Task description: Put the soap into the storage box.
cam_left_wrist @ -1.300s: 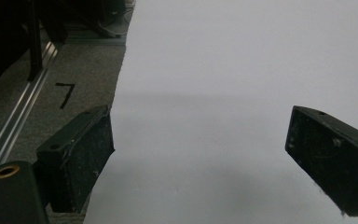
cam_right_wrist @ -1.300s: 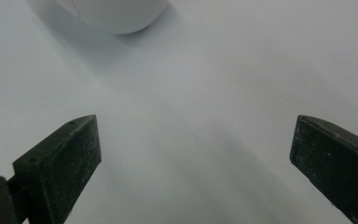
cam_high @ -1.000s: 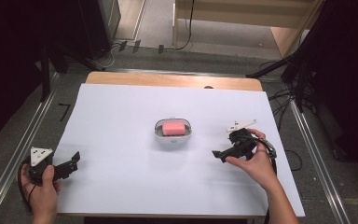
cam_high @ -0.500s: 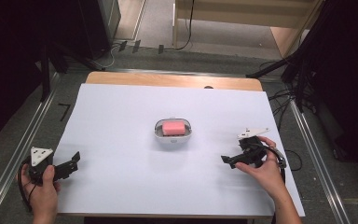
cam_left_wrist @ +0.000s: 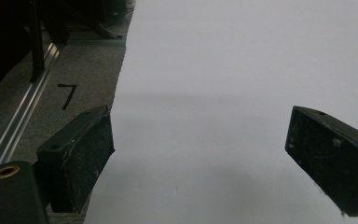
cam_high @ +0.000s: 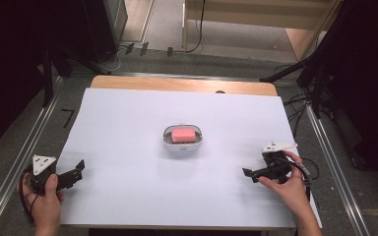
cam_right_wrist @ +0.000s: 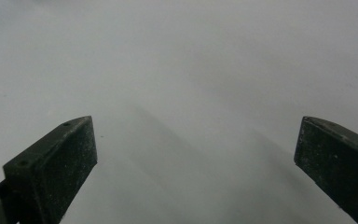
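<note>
A pink block (cam_high: 183, 134) lies inside a small white oval dish (cam_high: 168, 141) at the middle of the white table sheet (cam_high: 128, 118). My left gripper (cam_high: 77, 169) rests at the sheet's front left corner, held by a hand, its jaws wide apart with nothing between them (cam_left_wrist: 200, 154). My right gripper (cam_high: 248, 173) sits low at the front right, pointing left, also open and empty (cam_right_wrist: 196, 154). Both are well away from the dish.
A wooden table edge (cam_high: 182, 84) runs along the far side. Metal rails (cam_high: 325, 147) flank the table on the carpeted floor, with a black "7" mark (cam_high: 68, 117) at the left. Cables (cam_high: 300, 101) trail at the right.
My right gripper has drawn back toward the front right and dropped lower to the sheet. The left gripper has stayed where it was.
</note>
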A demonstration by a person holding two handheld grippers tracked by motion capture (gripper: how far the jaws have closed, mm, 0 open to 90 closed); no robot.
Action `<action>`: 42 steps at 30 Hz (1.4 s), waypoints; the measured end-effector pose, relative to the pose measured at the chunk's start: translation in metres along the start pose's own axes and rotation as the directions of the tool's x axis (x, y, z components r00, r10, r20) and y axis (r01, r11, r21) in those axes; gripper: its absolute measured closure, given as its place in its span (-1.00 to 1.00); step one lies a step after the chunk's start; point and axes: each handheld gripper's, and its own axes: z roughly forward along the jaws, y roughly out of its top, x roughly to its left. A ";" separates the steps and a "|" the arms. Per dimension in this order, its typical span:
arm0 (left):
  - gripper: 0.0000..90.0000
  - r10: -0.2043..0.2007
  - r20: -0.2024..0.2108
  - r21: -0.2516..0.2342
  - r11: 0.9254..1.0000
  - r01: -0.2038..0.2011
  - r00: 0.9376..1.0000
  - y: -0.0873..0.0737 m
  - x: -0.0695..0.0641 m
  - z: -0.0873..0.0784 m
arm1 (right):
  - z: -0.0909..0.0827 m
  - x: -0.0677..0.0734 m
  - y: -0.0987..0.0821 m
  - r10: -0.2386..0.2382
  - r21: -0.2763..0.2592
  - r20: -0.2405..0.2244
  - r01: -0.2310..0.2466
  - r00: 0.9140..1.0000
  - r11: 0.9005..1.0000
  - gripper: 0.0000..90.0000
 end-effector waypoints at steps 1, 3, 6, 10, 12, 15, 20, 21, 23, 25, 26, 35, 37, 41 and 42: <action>-0.82 0.000 0.000 0.000 1.000 0.000 1.000 0.000 0.000 0.000 | -0.001 -0.001 -0.002 0.005 -0.004 -0.001 -0.005 1.000 1.000 -1.00; -0.82 0.001 0.000 0.000 1.000 -0.001 1.000 0.000 0.000 0.000 | -0.003 -0.003 -0.006 0.017 -0.012 0.005 -0.017 1.000 1.000 -1.00; -0.82 0.001 0.000 0.000 1.000 -0.001 1.000 0.000 0.000 0.000 | -0.007 -0.005 -0.011 0.027 -0.020 0.013 -0.027 1.000 0.999 -1.00; -0.82 0.002 -0.001 -0.001 1.000 -0.002 1.000 0.000 0.000 0.000 | -0.012 -0.010 -0.018 0.042 -0.028 0.016 -0.042 0.999 0.999 -1.00; -0.82 0.001 -0.001 -0.001 1.000 -0.001 1.000 0.000 0.000 0.000 | -0.015 -0.012 -0.021 0.051 -0.034 0.020 -0.050 0.999 0.998 -1.00; -0.82 0.001 -0.001 -0.001 1.000 -0.001 1.000 0.000 0.000 0.000 | -0.019 -0.015 -0.025 0.058 -0.035 0.031 -0.057 0.998 0.998 -1.00; -0.82 0.002 -0.001 -0.002 1.000 -0.002 1.000 0.000 0.000 0.000 | -0.025 -0.020 -0.033 0.083 -0.049 0.039 -0.081 0.996 0.995 -1.00; -0.82 0.002 -0.002 -0.002 1.000 -0.002 1.000 0.000 0.000 0.000 | -0.026 -0.022 -0.036 0.086 -0.049 0.042 -0.084 0.995 0.995 -1.00; -0.82 0.002 -0.002 -0.002 1.000 -0.002 1.000 0.000 0.000 0.000 | -0.028 -0.025 -0.039 0.095 -0.051 0.048 -0.093 0.994 0.994 -1.00; -0.82 0.002 -0.002 -0.002 1.000 -0.002 1.000 0.000 0.000 0.000 | -0.030 -0.027 -0.043 0.102 -0.051 0.055 -0.099 0.993 0.994 -1.00; -0.82 0.002 -0.002 -0.002 1.000 -0.002 1.000 0.000 0.000 0.000 | -0.031 -0.028 -0.044 0.108 -0.051 0.058 -0.105 0.992 0.993 -1.00; -0.82 0.003 -0.002 -0.003 1.000 -0.003 1.000 0.000 0.000 0.000 | -0.042 -0.036 -0.061 0.147 -0.081 0.084 -0.140 0.986 0.987 -1.00; -0.82 0.002 -0.004 -0.004 1.000 -0.002 1.000 0.000 -0.001 0.000 | -0.044 -0.038 -0.065 0.154 -0.085 0.089 -0.147 0.984 0.986 -1.00; -0.82 0.003 -0.004 -0.004 1.000 -0.003 1.000 0.000 0.000 0.000 | -0.050 -0.041 -0.073 0.172 -0.099 0.098 -0.163 0.980 0.982 -1.00; -0.82 0.004 -0.002 -0.006 1.000 -0.004 1.000 0.000 -0.001 -0.001 | -0.051 -0.041 -0.075 0.180 -0.102 0.103 -0.170 0.978 0.980 -1.00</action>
